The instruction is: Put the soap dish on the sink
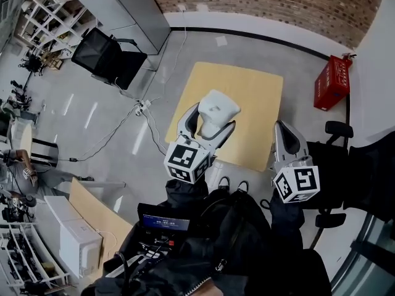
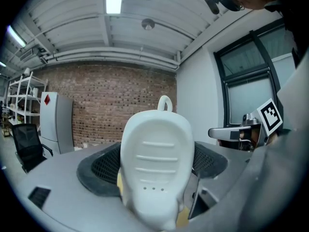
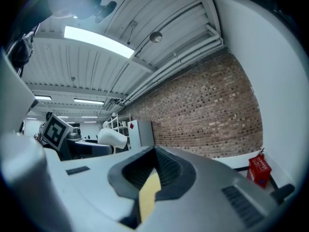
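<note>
A white soap dish (image 1: 217,109) with ribs, small drain holes and a hanging loop is held up above the yellow table (image 1: 257,91). My left gripper (image 1: 208,126) is shut on it. In the left gripper view the soap dish (image 2: 155,164) stands upright between the dark pads (image 2: 99,170) and fills the middle. My right gripper (image 1: 285,139) hangs to the right over the table's edge, jaws shut with nothing between them; in its own view the right gripper (image 3: 153,174) points up at the ceiling. No sink is in view.
A red crate (image 1: 332,82) stands by the brick wall at the right. A black chair (image 1: 108,57) and a grey cabinet (image 1: 133,10) are at the back left. Cables (image 1: 143,111) run over the floor. A white box (image 1: 78,242) and cardboard lie at the lower left.
</note>
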The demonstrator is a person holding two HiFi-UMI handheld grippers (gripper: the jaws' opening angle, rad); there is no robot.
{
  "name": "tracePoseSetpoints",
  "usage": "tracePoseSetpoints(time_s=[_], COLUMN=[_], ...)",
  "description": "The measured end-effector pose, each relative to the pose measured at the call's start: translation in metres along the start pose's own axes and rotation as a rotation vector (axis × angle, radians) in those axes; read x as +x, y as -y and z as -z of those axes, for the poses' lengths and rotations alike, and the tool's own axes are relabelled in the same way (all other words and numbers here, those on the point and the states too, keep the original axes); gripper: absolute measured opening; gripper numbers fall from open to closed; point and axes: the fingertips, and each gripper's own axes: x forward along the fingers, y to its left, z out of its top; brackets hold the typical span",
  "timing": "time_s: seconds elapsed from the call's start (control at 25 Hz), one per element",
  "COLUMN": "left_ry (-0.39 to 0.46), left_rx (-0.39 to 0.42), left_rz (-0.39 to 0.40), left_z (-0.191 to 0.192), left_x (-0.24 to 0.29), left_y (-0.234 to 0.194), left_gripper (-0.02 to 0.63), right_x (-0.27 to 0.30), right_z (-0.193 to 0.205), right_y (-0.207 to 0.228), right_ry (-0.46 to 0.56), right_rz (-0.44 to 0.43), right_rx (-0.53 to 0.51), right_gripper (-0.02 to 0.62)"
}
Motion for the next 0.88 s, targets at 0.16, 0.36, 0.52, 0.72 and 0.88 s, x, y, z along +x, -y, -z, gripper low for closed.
tracePoseSetpoints(time_s=[0.16, 0.36, 0.52, 0.72, 0.88], left_ry=[-0.065, -0.209, -0.358, -0.536, -0.661], left_rx=[0.005, 0.058, 0.097, 0.125, 0.167], left_rz=[0.012, 0.010, 0.027, 0.073, 0.115], left_z=[0.030, 0.093, 0.159, 0.239, 0.295], left_x=[0.016, 0.035, 0.044, 0.054, 0.060], left_y=[-0.012, -0.030, -0.040, -0.050, -0.056], left_gripper=[0.453, 0.453, 0.453, 0.453, 0.453], right_x=[0.009, 0.022, 0.033, 0.045, 0.050], right_z=[0.008, 0.020, 0.037, 0.062, 0.088], right_y=[-0.001, 0.001, -0.004, -0.002, 0.003], right_ry=[-0.025, -0.055, -0.101, -0.164, -0.227], right_rz=[0.017, 0.047, 0.055, 0.069, 0.086], right_rx=[-0.006, 0.000, 0.006, 0.020, 0.046], right_gripper=[0.005, 0.005, 0.005, 0.005, 0.005])
